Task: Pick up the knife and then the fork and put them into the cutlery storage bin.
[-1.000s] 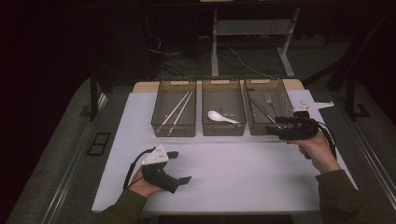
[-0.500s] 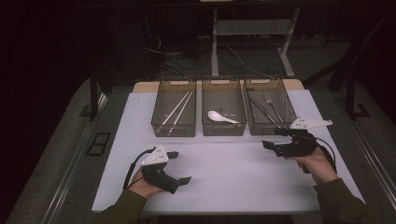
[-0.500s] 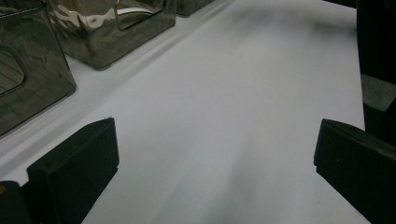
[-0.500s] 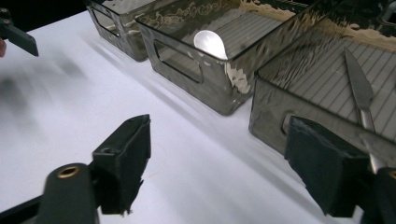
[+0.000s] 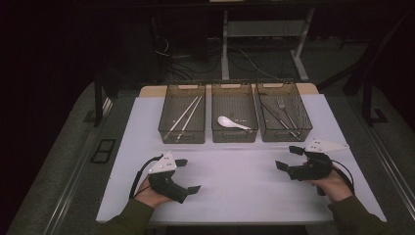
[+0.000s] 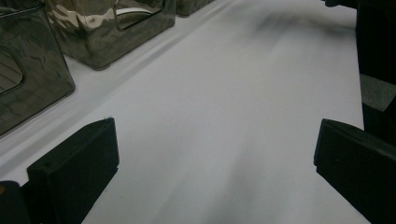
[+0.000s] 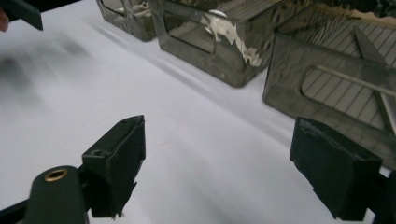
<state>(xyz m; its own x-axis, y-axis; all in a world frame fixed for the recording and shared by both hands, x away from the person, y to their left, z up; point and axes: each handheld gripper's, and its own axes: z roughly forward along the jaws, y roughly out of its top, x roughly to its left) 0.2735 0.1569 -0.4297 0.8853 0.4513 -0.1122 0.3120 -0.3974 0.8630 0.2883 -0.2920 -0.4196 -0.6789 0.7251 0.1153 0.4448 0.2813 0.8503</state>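
Both grippers sit low over the white mat [image 5: 244, 191], jaws spread wide, nothing in either. Left gripper [image 5: 188, 175] is near the front edge, right gripper [image 5: 289, 158] mirrors it. Behind them: chopsticks [image 5: 185, 116] in the left bin [image 5: 182, 136], a white spoon [image 5: 231, 123] in the middle, probably a fork [image 5: 284, 108] in the right.
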